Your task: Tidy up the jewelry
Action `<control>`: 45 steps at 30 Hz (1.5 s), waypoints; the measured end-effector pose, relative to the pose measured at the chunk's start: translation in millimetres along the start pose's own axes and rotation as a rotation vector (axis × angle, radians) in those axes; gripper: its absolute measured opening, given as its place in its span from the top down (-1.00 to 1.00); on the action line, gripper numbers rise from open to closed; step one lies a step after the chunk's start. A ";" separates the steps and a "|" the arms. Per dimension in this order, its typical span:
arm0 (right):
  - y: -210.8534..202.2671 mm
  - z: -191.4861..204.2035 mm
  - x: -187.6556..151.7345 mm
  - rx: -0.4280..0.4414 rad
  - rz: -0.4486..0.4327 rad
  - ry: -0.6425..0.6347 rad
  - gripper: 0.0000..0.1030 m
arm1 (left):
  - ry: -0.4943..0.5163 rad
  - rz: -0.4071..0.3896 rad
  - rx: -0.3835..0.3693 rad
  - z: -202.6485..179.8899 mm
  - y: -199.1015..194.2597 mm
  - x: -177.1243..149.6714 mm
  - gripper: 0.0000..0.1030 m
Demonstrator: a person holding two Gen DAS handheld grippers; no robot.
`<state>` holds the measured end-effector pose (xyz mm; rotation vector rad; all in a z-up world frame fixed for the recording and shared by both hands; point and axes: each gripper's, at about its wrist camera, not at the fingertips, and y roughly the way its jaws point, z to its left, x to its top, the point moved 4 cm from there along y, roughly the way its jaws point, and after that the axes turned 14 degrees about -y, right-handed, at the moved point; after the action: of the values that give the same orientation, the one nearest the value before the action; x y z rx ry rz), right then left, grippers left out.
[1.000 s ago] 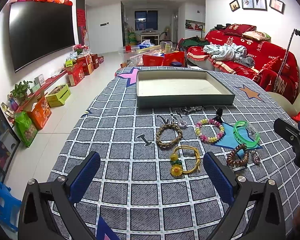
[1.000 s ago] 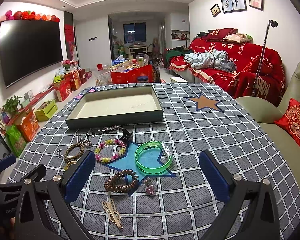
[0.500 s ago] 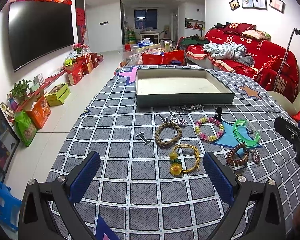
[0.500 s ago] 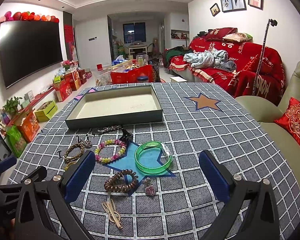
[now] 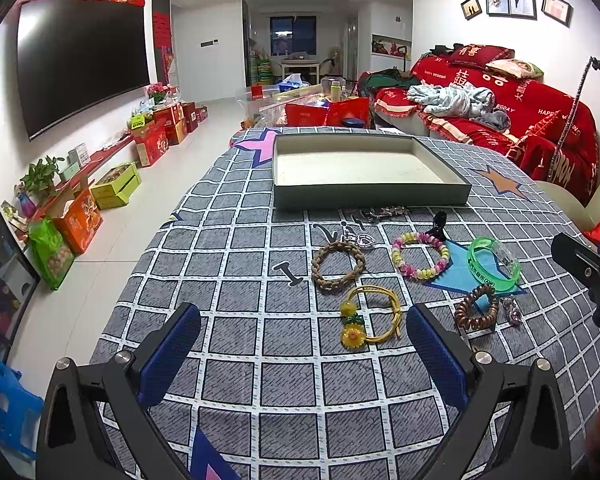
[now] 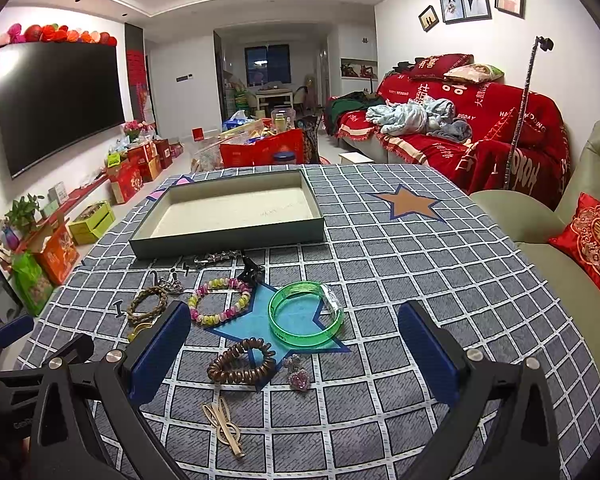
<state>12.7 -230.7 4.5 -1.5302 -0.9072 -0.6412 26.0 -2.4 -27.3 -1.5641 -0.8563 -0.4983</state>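
Note:
An empty grey-green tray stands at the far middle of the checked tablecloth. In front of it lie a braided brown bracelet, a pink-yellow bead bracelet, a green bangle, a yellow cord bracelet with a sunflower, a brown spiral hair tie, a pink heart charm and a gold hair clip. My left gripper is open and empty, just short of the yellow bracelet. My right gripper is open and empty over the hair tie and charm.
A black clip and silver pieces lie by the tray's front wall. A red-covered sofa and a green armchair stand right of the table. Boxes line the floor at left.
The left wrist view has shifted slightly, so the tray and jewelry sit a touch lower in its frame. The right gripper has not moved. Both stay open.

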 end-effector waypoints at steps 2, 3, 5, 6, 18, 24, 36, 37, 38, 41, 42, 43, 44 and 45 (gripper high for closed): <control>0.0 -0.3 0.4 0.001 0.000 0.001 -1.00 | 0.000 0.001 0.000 1.7 0.4 0.3 -1.00; -0.1 -0.3 0.4 0.000 0.000 0.000 -1.00 | 0.000 0.002 0.000 1.7 0.2 0.2 -1.00; -0.5 -0.3 0.7 0.001 0.000 0.001 -1.00 | -0.002 0.005 0.000 2.5 1.0 -0.3 -1.00; 1.1 0.4 -0.6 0.001 0.000 0.002 -1.00 | -0.003 0.006 0.000 2.9 1.6 -0.5 -1.00; 5.8 4.7 -3.8 0.007 0.009 0.013 -1.00 | -0.010 0.023 0.006 4.3 5.0 -2.7 -1.00; 6.4 3.6 -4.4 0.008 0.011 0.015 -1.00 | -0.007 0.031 0.001 4.5 5.9 -4.3 -1.00; 10.6 5.4 -9.2 0.016 0.026 0.019 -1.00 | -0.004 0.054 0.009 3.7 10.3 -6.2 -1.00; 10.8 5.5 -9.8 0.017 0.029 0.021 -1.00 | 0.000 0.056 0.011 3.7 11.2 -6.4 -1.00; 11.3 6.7 -11.1 0.019 0.034 0.022 -1.00 | 0.003 0.063 0.008 3.5 12.7 -6.6 -1.00; 11.9 5.5 -13.8 0.026 0.055 0.021 -1.00 | -0.007 0.104 -0.010 5.3 19.2 -7.6 -1.00; 11.9 4.8 -15.7 0.032 0.069 0.022 -1.00 | -0.009 0.127 -0.016 5.8 22.9 -8.1 -1.00; 12.8 5.5 -18.1 0.042 0.082 0.023 -1.00 | -0.008 0.143 -0.018 6.6 25.6 -9.2 -1.00; 13.2 5.4 -20.4 0.050 0.093 0.024 -1.00 | -0.005 0.168 -0.019 7.7 30.6 -9.8 -1.00; 13.9 5.9 -23.7 0.058 0.108 0.024 -1.00 | -0.004 0.188 -0.019 9.2 34.5 -10.3 -1.00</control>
<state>10.8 -229.6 -23.5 -1.5050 -0.8126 -0.5501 44.2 3.9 -59.1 -1.6451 -0.7006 -0.3689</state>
